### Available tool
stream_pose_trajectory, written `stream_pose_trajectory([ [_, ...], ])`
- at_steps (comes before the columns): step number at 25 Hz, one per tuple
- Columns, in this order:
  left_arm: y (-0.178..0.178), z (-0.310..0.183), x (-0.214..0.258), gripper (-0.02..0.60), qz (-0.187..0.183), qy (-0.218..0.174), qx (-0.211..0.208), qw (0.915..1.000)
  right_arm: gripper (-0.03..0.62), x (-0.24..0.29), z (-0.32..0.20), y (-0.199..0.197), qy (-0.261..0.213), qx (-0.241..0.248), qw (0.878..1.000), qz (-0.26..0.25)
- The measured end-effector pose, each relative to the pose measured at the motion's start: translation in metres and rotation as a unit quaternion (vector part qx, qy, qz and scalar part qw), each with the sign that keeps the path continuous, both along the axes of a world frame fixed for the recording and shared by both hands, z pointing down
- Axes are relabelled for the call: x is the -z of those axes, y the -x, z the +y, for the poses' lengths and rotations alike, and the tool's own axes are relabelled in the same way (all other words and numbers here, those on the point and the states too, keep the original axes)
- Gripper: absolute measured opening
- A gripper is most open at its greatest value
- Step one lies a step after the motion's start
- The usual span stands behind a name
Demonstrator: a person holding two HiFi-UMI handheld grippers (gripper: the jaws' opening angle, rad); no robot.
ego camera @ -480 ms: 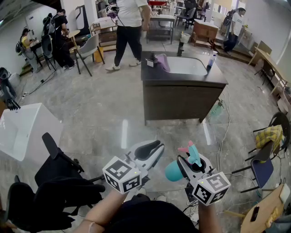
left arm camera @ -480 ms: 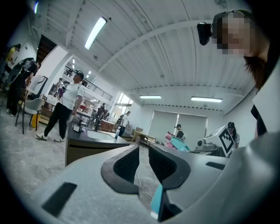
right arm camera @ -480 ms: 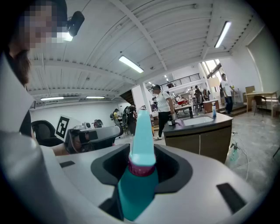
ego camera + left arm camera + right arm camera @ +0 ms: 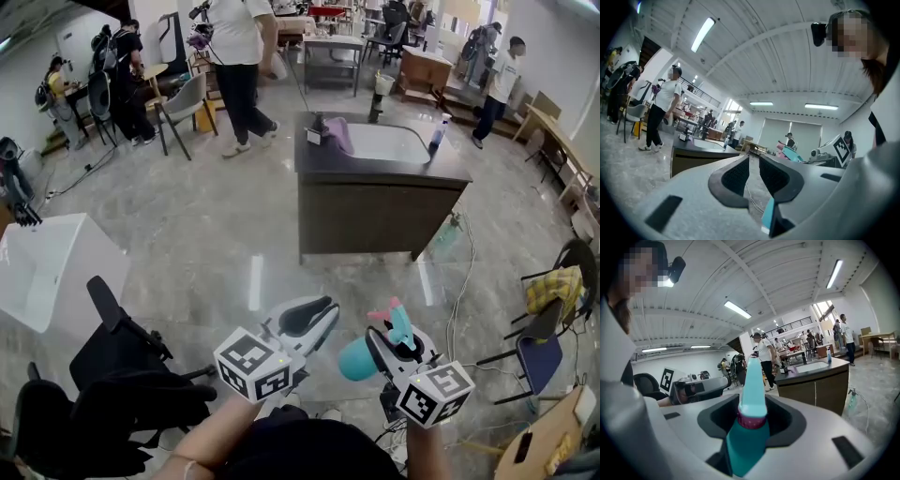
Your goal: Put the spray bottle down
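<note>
A teal spray bottle (image 4: 359, 355) with a pink collar and pale blue head sits between the jaws of my right gripper (image 4: 398, 339), which is shut on its neck. In the right gripper view the spray bottle (image 4: 749, 427) stands upright in the right gripper (image 4: 752, 416), nozzle pointing away. My left gripper (image 4: 314, 314) hangs beside it to the left, its pads almost together with nothing between them. The left gripper view shows the left gripper (image 4: 753, 174) with only a thin slit between its ribbed pads. Both grippers are held low over the floor.
A dark counter (image 4: 380, 192) with a white sink stands ahead, with a purple cloth (image 4: 336, 131) and a blue bottle (image 4: 437, 129) on it. A white tub (image 4: 47, 272) and black chair (image 4: 117, 375) are on the left, and a chair with yellow cloth (image 4: 553, 281) on the right. People stand behind.
The person in the white shirt has walked leftward behind the counter. Both grippers and the bottle have stayed nearly in place.
</note>
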State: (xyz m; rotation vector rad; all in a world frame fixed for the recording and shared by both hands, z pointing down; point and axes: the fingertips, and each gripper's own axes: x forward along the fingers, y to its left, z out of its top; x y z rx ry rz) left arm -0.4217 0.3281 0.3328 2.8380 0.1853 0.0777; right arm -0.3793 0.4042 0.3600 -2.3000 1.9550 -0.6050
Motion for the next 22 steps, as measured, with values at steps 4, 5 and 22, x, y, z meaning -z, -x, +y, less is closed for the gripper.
stream_pose_trajectory([
  [4,0.004,-0.011,-0.001,0.061,0.001,0.004,-0.003,1.0000,0.161,0.000,-0.011,0.002,0.001,-0.006,1.000,0.000],
  [5,0.005,-0.014,-0.001,0.061,0.000,0.006,-0.004,1.0000,0.161,-0.001,-0.014,0.002,0.002,-0.007,1.000,-0.001],
  [22,0.008,-0.064,-0.014,0.061,-0.011,-0.016,-0.055,0.9983,0.161,-0.009,-0.082,0.006,0.029,-0.019,0.999,0.035],
])
